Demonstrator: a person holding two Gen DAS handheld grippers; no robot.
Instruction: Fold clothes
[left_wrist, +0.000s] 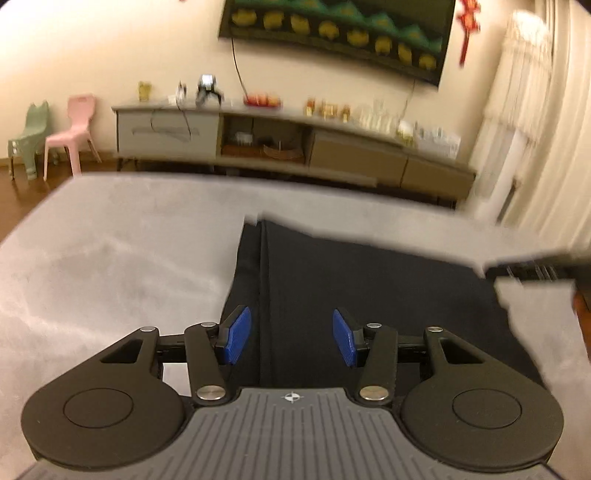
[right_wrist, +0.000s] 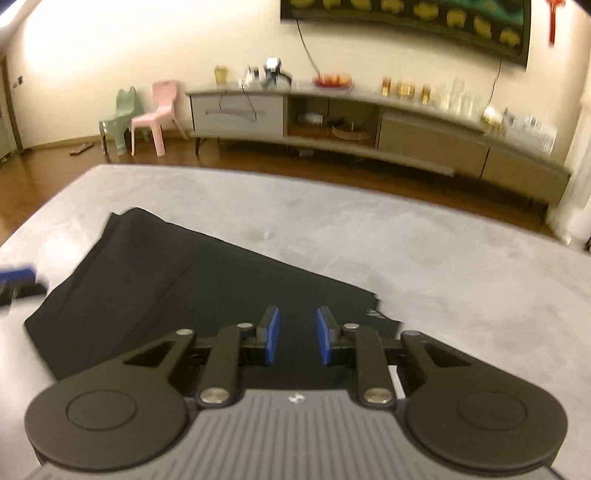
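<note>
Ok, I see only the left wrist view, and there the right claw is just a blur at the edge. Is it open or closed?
Observer: The right claw is open and empty, jaws apart, over the near edge of the black garment.
Operator: Is there any mark on the cloth near it?
Observer: Yes, a small white logo sits by the garment's right corner, just ahead of the claw.
Operator: And does the right edge lie flat?
Observer: It looks flat and fairly straight on the grey surface, though the picture is a little blurred.
</note>
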